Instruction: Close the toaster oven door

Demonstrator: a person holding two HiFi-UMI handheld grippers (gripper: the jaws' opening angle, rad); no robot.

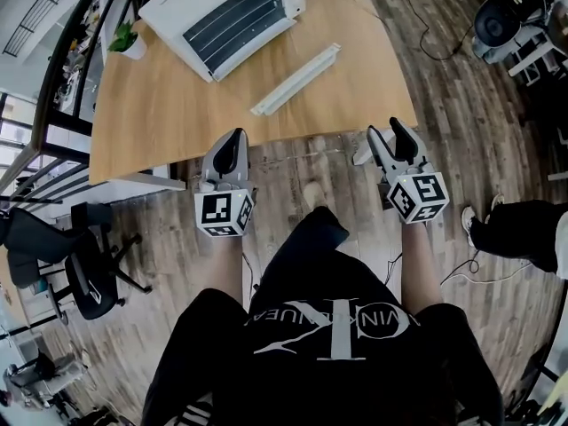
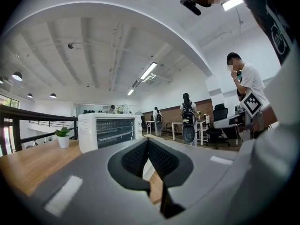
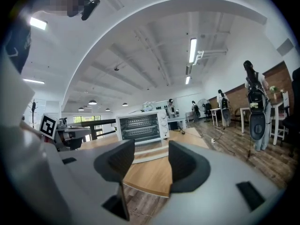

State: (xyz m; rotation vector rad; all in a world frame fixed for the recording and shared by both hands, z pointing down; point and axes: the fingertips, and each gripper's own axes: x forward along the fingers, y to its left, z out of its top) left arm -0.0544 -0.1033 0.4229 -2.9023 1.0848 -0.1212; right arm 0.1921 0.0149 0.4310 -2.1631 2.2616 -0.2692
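The oven's (image 1: pixel 232 11) lowered door (image 1: pixel 297 78) lies ahead across the table (image 1: pixel 169 118), long edge crosswise, nearer the open, empty right gripper (image 1: pixel 389 131) than the closed left gripper (image 1: pixel 237 136).

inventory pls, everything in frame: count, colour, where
toaster oven: 1, white, far end of the table
potted plant: 1, green in a white pot, left of the oven
strip: 1, white, long and flat, mid-table in front of the oven
table: 1, light wood
office chair: 1, black, on the floor left of the table
bystanders: several, standing in the room behind
left gripper: 1, grey, jaws together, empty, near the table's front edge
right gripper: 1, grey, jaws apart, empty, near the table's front edge
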